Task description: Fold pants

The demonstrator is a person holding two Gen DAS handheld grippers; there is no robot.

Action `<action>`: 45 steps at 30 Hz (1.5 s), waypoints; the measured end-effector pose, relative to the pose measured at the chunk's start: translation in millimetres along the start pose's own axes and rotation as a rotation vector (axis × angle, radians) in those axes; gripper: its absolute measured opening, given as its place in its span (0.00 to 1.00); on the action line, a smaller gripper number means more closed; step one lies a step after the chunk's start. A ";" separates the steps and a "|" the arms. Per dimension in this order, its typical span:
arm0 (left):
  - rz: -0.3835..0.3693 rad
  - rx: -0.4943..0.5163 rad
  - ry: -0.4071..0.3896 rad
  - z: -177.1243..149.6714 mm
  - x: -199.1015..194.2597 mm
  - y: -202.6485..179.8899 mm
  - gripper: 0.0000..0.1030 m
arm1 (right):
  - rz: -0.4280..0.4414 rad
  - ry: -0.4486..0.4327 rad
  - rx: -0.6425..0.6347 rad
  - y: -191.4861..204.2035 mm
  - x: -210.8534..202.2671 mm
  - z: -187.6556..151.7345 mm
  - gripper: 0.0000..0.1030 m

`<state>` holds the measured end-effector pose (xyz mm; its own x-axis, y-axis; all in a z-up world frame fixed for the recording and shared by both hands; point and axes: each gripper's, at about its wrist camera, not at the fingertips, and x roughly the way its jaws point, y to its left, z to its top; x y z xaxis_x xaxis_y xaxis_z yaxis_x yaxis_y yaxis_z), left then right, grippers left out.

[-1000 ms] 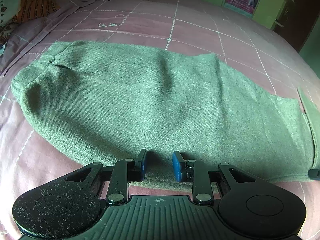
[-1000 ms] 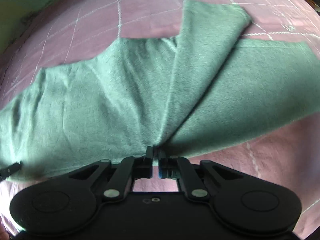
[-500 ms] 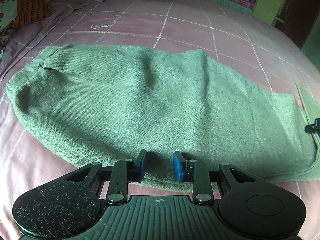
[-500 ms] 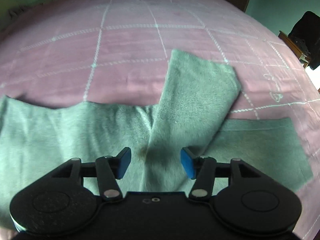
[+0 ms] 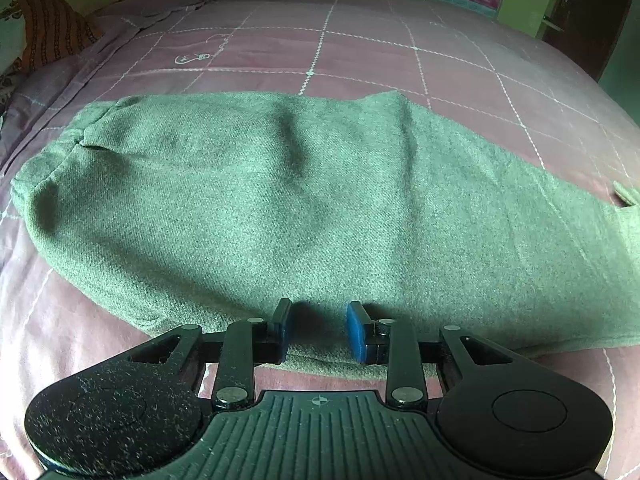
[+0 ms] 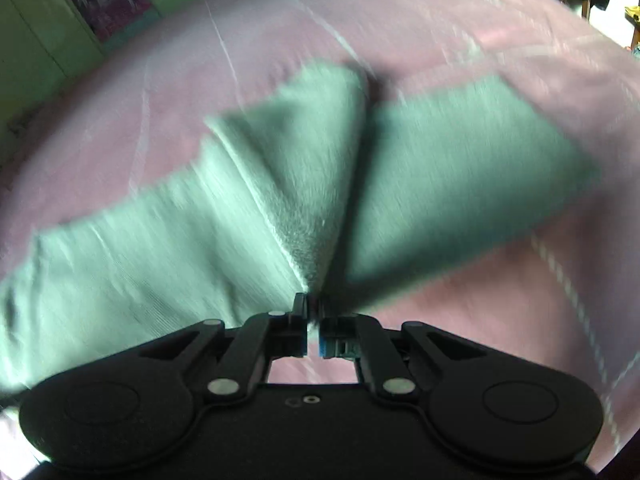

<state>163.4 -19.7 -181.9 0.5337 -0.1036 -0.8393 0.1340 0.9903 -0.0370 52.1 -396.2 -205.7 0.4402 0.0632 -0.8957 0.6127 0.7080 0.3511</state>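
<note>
Green pants (image 5: 312, 208) flat across pink bedspread (image 5: 360, 56); right gripper (image 6: 313, 312) pinched on leg fabric, left gripper (image 5: 318, 330) parted over near edge; possible slip, thin bite under sideways pull.

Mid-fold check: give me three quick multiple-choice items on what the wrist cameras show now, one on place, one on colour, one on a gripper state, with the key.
1. Where do the pants lie?
A. on the pink checked bedspread
B. on a chair
C. on the floor

2. What colour are the pants?
A. blue
B. green
C. black

3. How does the right gripper stand?
A. wide open above the cloth
B. shut on bare bedspread
C. shut on a pinched fold of the pants

Key:
1 A, the cloth is spread over the bedspread in both views.
2 B, the fabric is green throughout.
3 C, its jaws have just closed and green cloth gathers to a point between the pads.
</note>
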 end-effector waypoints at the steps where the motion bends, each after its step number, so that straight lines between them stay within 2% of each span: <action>1: 0.001 0.000 0.001 0.0 0.1 0.2 0.30 | -0.007 -0.014 -0.017 2.4 -0.5 -1.6 0.05; 2: 0.003 0.001 0.003 0.2 0.1 0.1 0.30 | -0.020 -0.034 -0.037 7.1 -4.0 -0.1 0.18; 3: 0.004 0.001 0.004 0.7 0.7 0.0 0.30 | -0.039 -0.062 -0.057 11.8 -9.1 3.0 0.24; 4: 0.006 0.001 0.005 0.9 1.0 -0.4 0.30 | -0.057 -0.095 -0.082 17.1 -15.0 7.0 0.26; 6: 0.009 0.001 0.007 1.0 1.6 -0.5 0.30 | -0.085 -0.146 -0.140 25.7 -19.9 17.3 0.38; 7: 0.011 0.000 0.008 0.8 1.8 -1.0 0.30 | -0.106 -0.159 -0.171 30.3 -16.6 24.2 0.38; 9: 0.017 0.003 0.006 0.3 1.8 -1.9 0.30 | -0.148 -0.164 -0.220 37.1 -7.2 34.8 0.34; 11: 0.020 0.009 0.004 -0.5 1.8 -2.3 0.30 | -0.175 -0.168 -0.211 38.5 6.5 47.8 0.33; 13: 0.022 0.010 0.005 -0.8 1.8 -2.7 0.30 | -0.175 -0.206 -0.179 39.3 12.1 60.9 0.20; 14: 0.023 0.008 0.006 -0.6 1.9 -2.7 0.30 | -0.155 -0.222 -0.134 33.7 9.9 68.0 0.04; 16: 0.024 0.013 0.006 -0.5 2.1 -3.1 0.30 | -0.081 -0.254 0.024 8.4 -4.7 79.3 0.05; 19: 0.030 0.034 0.004 -1.4 2.3 -5.0 0.31 | -0.002 -0.291 0.186 -35.9 -29.3 68.9 0.04; 22: 0.035 0.055 0.000 -2.8 1.9 -6.4 0.31 | 0.021 -0.223 0.325 -80.4 -26.9 37.7 0.04; 24: 0.040 0.060 0.002 -2.6 1.9 -7.4 0.31 | 0.004 -0.180 0.315 -94.7 -17.4 20.5 0.05; 25: 0.042 0.059 0.003 -2.4 2.0 -7.7 0.31 | 0.023 -0.186 0.326 -100.0 -16.4 15.1 0.05; 28: 0.052 0.060 0.005 -2.3 2.0 -9.1 0.31 | 0.071 -0.214 0.382 -112.2 -20.3 14.9 0.22; 31: 0.064 0.068 0.003 -2.8 2.3 -11.7 0.31 | 0.056 -0.251 0.410 -125.7 -22.3 23.7 0.24; 33: 0.068 0.070 0.003 -2.9 2.5 -12.4 0.32 | 0.036 -0.259 0.463 -138.0 -21.7 26.7 0.21; 34: 0.070 0.071 0.003 -3.1 2.5 -12.6 0.32 | 0.024 -0.266 0.491 -145.0 -22.5 26.5 0.16; 35: 0.071 0.072 0.002 -3.2 2.6 -13.1 0.32 | 0.015 -0.273 0.502 -150.0 -23.9 25.2 0.08; 36: 0.072 0.075 0.002 -3.4 2.7 -13.4 0.32 | 0.014 -0.271 0.489 -151.8 -25.1 24.5 0.06; 41: 0.069 0.081 -0.001 -4.5 0.9 -12.0 0.32 | 0.048 -0.323 0.356 -143.9 -42.8 30.0 0.04; 45: 0.069 0.096 -0.006 -5.8 -0.6 -12.4 0.32 | -0.002 -0.262 0.326 -149.7 -32.6 19.8 0.04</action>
<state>156.5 -31.3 -184.1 0.5497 -0.0366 -0.8346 0.1761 0.9817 0.0730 -41.0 -518.1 -223.6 0.5654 -0.1491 -0.8113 0.7709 0.4454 0.4554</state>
